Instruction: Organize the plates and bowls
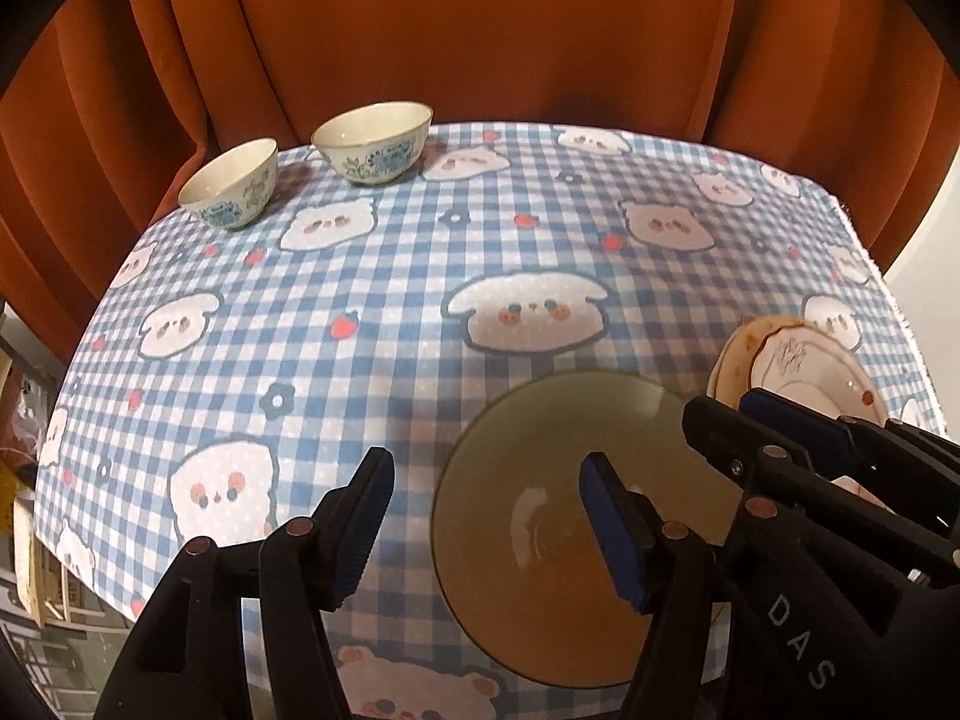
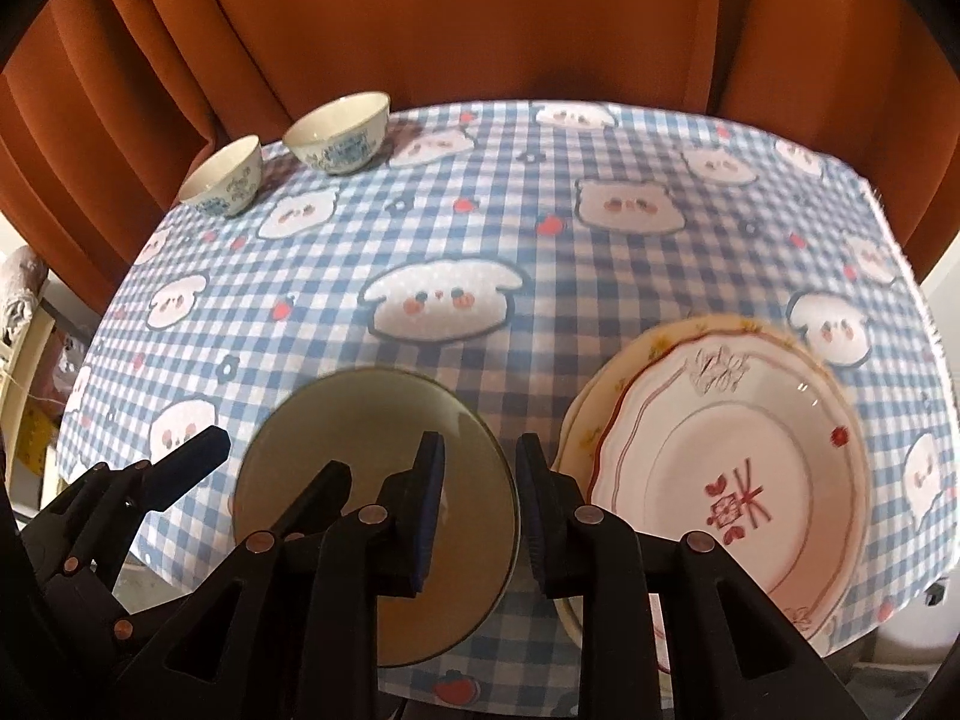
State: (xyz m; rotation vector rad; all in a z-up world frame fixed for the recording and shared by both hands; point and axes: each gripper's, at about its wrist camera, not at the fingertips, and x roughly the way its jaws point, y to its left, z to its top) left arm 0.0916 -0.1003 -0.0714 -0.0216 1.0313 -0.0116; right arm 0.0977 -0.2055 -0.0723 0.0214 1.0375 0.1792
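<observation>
We see plates (image 2: 720,480) stacked; green bowl (image 1: 576,540) and two patterned bowls (image 1: 372,144) remain apart. Left gripper (image 1: 486,528) and right gripper (image 2: 480,510) both gape empty.

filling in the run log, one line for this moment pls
left gripper open above green bowl | right gripper open, empty | plates stacked | two small bowls apart

Both cameras are sitting on the grippers and looking steeply down at the table (image 1: 540,228) from close by, facing the orange curtain (image 1: 480,30) behind it. The left one is looking from further left. Both are showing the green bowl (image 1: 540,420), the plates (image 2: 720,450) and two small bowls (image 2: 336,132).
</observation>
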